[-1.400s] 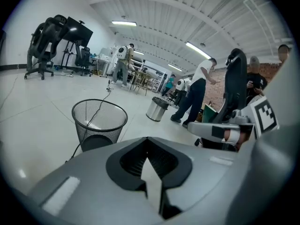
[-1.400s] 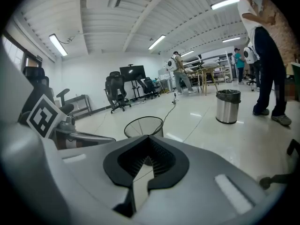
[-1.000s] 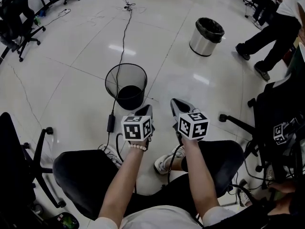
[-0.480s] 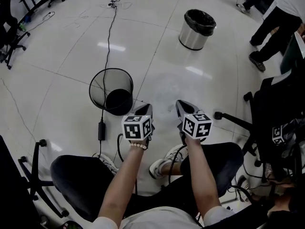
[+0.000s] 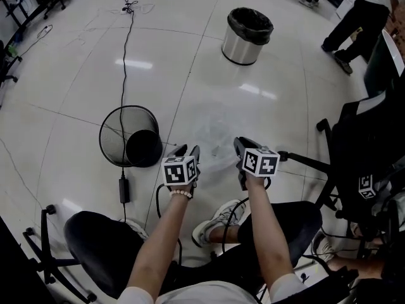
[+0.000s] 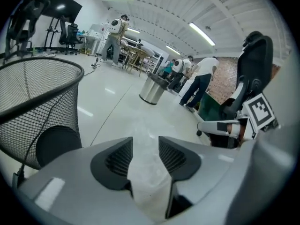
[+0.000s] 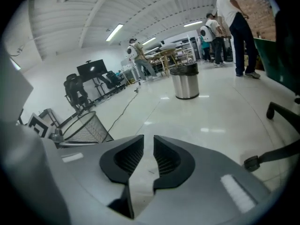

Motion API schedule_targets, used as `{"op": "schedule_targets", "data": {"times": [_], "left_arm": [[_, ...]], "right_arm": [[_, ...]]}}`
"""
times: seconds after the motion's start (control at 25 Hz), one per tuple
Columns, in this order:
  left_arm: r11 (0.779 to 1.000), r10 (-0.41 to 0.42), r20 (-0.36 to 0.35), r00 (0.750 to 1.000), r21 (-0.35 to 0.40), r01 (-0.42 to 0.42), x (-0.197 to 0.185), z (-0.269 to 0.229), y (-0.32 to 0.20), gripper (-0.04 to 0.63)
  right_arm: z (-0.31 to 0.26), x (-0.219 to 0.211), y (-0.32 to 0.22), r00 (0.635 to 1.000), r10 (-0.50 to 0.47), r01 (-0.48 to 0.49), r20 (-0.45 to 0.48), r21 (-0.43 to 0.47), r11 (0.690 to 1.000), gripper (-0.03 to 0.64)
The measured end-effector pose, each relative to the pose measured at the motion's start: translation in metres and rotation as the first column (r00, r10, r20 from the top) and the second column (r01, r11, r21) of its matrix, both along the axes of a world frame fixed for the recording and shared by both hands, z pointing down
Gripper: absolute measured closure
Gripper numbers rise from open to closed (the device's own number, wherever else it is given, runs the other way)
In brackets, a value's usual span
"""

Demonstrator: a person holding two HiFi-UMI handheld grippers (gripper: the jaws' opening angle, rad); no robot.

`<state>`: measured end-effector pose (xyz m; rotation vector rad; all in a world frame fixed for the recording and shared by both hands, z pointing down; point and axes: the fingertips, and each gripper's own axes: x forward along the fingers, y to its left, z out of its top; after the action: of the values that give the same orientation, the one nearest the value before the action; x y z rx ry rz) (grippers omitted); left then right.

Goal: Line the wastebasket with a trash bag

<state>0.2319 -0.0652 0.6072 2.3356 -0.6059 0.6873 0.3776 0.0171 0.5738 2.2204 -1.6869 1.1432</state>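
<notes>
A black mesh wastebasket stands empty on the white floor, ahead and left of me; it also fills the left of the left gripper view. A crumpled clear trash bag lies on the floor just beyond both grippers. My left gripper hangs low over the bag's near edge, and its jaws are opening with a plain gap. My right gripper is beside it, and its jaws are opening by a narrow slit. Neither pair of pads presses on the bag; whether film reaches between them I cannot tell.
A silver bin lined with a black bag stands farther off. A cable and power adapter run past the wastebasket. Office chairs crowd the right side, and a chair base is at the left. People stand at the far right.
Both grippers have gone forward and down toward the floor. The clear bag has come into view just ahead of them. The jaws, shut before, now stand apart.
</notes>
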Motion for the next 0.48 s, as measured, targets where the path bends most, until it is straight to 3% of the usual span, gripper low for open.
{"op": "schedule_targets", "data": {"times": [0.12,0.32,0.48], "left_arm": [[1.000,-0.028,0.020,0.999,-0.004,0.028,0.011,0.024,-0.015,0.356],[0.997,-0.063,0.051,0.997,-0.039,0.065,0.024,0.066,-0.040,0.222],[0.993,-0.028,0.076,0.997,-0.109,0.036,0.032,0.098,-0.044,0.201]], "right_arm": [[0.044,0.040,0.011,0.991,0.132,-0.129,0.029,-0.066,0.989,0.490],[0.103,0.092,0.043,0.943,0.316,-0.306,0.106,-0.100,0.947,0.323],[0.134,0.114,0.057,0.891,0.389,-0.379,0.235,-0.088,0.921,0.278]]}}
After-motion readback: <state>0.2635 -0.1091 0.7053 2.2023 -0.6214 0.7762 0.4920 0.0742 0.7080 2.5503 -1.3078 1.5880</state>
